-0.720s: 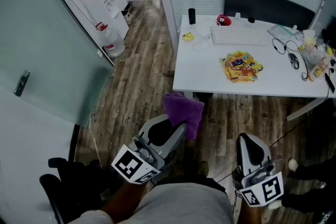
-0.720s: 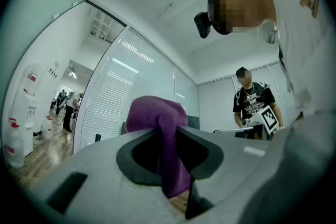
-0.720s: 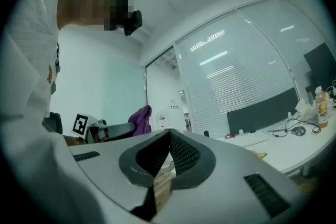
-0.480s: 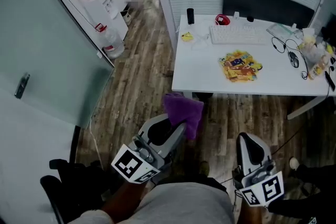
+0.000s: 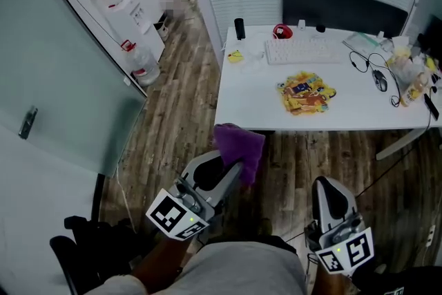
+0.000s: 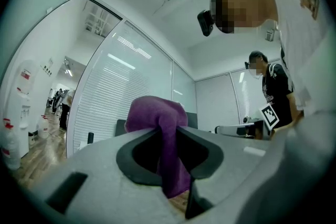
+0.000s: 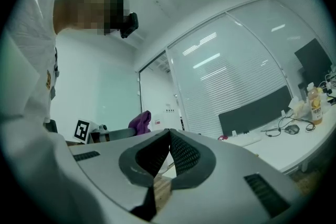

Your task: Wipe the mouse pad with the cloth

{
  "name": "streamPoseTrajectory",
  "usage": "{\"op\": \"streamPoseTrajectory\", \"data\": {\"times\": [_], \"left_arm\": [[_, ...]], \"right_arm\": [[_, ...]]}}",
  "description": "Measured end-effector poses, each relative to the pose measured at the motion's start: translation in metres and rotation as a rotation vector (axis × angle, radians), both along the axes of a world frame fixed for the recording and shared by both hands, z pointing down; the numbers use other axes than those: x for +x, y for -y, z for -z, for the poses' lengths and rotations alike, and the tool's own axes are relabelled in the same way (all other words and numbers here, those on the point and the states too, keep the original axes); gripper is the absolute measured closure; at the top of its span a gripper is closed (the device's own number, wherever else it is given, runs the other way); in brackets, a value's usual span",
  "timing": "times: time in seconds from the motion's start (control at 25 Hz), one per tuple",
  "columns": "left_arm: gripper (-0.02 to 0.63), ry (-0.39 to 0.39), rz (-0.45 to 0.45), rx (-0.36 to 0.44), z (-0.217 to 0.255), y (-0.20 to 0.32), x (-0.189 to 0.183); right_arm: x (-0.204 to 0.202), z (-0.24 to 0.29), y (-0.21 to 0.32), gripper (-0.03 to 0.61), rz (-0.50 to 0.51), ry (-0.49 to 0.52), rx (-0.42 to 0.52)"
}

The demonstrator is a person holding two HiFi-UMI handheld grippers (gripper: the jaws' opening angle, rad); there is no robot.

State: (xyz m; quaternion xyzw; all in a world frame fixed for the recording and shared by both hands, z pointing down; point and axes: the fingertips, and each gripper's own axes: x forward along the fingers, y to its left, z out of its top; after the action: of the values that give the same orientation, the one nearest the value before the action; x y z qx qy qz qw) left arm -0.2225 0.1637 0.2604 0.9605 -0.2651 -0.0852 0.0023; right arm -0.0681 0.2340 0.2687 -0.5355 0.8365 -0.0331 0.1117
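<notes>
My left gripper point(image 5: 233, 164) is shut on a purple cloth point(image 5: 239, 146), which bunches over the jaw tips and hangs down between them point(image 6: 170, 139). It is held above the wooden floor, short of the white desk point(image 5: 262, 100). My right gripper point(image 5: 327, 191) is shut with nothing in it; its ribbed pads point(image 7: 176, 152) meet. A mouse pad with a yellow and orange print point(image 5: 304, 93) lies flat in the middle of the desk, ahead of both grippers and apart from them. In the right gripper view the cloth point(image 7: 140, 121) shows at the left.
On the desk stand a white keyboard point(image 5: 304, 50), a red object point(image 5: 280, 32), a dark cylinder point(image 5: 239, 28), a cabled mouse point(image 5: 380, 81) and bottles at the right end point(image 5: 409, 76). A dark screen point(image 5: 338, 9) stands behind. Water dispensers point(image 5: 117, 7) line the left wall. Another person point(image 6: 270, 94) stands nearby.
The desk and its things have drifted a little left and up in the head view. Both grippers keep their places and stay shut, the left one still on the cloth.
</notes>
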Motion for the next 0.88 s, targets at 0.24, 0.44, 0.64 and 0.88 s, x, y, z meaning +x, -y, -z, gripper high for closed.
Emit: {"op": "streamPoseTrajectory", "data": {"times": [0.24,0.44,0.64,0.88], "left_arm": [[0.532,0.012,-0.001,0.032,0.004,0.016,0.037],[0.532,0.006,-0.006,0.033,0.005,0.027,0.062],[0.532,-0.006,-0.015,0.031,0.007,0.043,0.080],[0.532,-0.014,-0.025,0.038,0.007,0.067,0.094]], "right_arm": [[0.045,0.001,0.009,0.568,-0.017,-0.008,0.029],[0.071,0.002,0.017,0.568,-0.025,-0.028,0.023],[0.088,0.002,0.029,0.568,-0.037,-0.041,0.010],[0.098,-0.002,0.051,0.568,-0.041,-0.061,-0.013]]}}
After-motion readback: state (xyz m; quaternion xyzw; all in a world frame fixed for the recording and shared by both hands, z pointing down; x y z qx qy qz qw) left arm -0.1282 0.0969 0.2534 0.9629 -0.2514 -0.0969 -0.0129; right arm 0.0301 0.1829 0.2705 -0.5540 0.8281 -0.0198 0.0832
